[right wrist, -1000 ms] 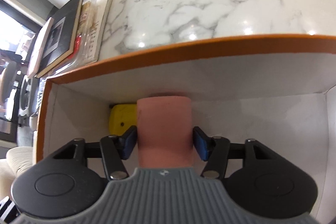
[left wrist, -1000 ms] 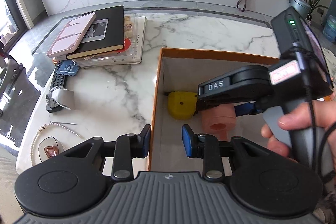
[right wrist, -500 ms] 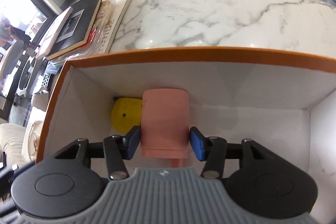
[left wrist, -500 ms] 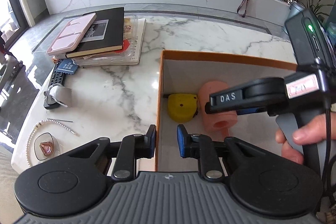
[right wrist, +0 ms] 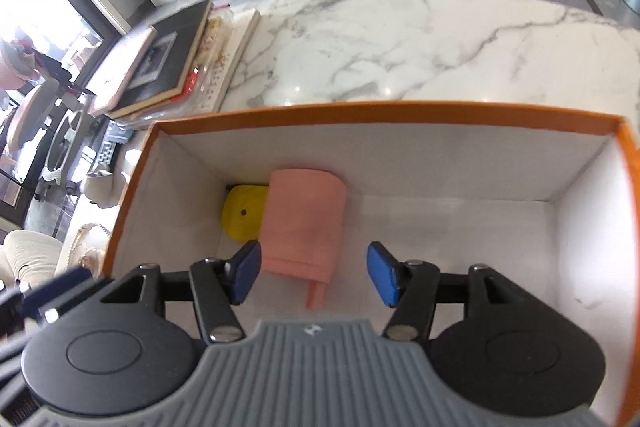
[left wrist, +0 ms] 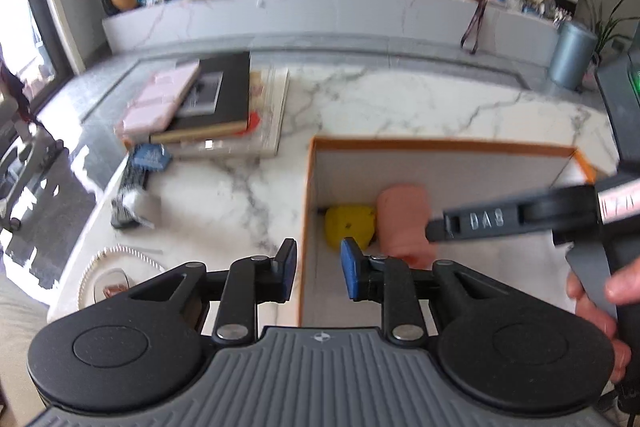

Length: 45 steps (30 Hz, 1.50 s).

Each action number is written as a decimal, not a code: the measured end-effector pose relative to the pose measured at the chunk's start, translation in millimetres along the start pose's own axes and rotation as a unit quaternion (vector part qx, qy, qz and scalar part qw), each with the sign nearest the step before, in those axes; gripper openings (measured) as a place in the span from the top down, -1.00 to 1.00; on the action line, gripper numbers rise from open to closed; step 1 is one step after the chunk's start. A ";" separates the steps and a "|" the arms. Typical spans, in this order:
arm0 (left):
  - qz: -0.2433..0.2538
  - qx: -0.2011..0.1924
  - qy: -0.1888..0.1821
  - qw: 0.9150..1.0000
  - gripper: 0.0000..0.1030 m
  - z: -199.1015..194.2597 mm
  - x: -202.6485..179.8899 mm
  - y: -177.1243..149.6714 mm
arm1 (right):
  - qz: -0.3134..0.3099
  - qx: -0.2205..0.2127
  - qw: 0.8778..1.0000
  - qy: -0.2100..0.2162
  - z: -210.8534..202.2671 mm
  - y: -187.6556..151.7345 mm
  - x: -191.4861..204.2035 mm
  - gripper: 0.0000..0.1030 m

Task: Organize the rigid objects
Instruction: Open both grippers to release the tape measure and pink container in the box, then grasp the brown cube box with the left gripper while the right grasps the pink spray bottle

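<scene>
An orange-rimmed box [right wrist: 384,113] with white walls stands on the marble table. A pink cup [right wrist: 304,223] lies on its side on the box floor, next to a yellow object [right wrist: 242,213] in the far left corner. My right gripper [right wrist: 314,275] is open above the box, its fingers apart from the cup. In the left wrist view the box rim [left wrist: 440,143], the cup [left wrist: 400,219] and the yellow object [left wrist: 348,227] show. My left gripper [left wrist: 318,269] is open and empty, straddling the box's left wall.
A stack of books [left wrist: 208,103] lies at the table's far left. A remote [left wrist: 134,179], a small grey item [left wrist: 138,207] and a bead necklace with a dish [left wrist: 108,275] lie along the left edge. The right half of the box floor [right wrist: 460,247] is bare.
My right gripper opened, let go of the pink cup and drew back and up. The cup now lies in the box. My left gripper stayed at the box's left wall.
</scene>
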<state>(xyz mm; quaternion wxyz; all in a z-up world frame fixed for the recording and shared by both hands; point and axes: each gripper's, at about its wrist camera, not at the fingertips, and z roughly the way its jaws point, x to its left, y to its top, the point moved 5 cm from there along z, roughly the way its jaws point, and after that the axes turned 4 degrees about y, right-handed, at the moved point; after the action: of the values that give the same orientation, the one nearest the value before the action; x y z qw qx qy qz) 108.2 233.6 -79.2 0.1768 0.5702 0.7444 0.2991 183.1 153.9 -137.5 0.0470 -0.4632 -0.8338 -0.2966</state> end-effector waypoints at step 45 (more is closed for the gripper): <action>0.146 0.058 -0.162 0.974 -0.50 90.2 -351.7 37.6 | 0.313 -0.130 0.940 -0.053 -154.1 -49.3 -354.4 -0.21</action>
<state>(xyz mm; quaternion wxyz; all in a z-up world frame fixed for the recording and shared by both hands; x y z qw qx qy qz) 291.7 -73.7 -150.6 0.2158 0.7231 0.6306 0.1813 314.1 -212.4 -158.6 0.0325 -0.7177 -0.6026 -0.3474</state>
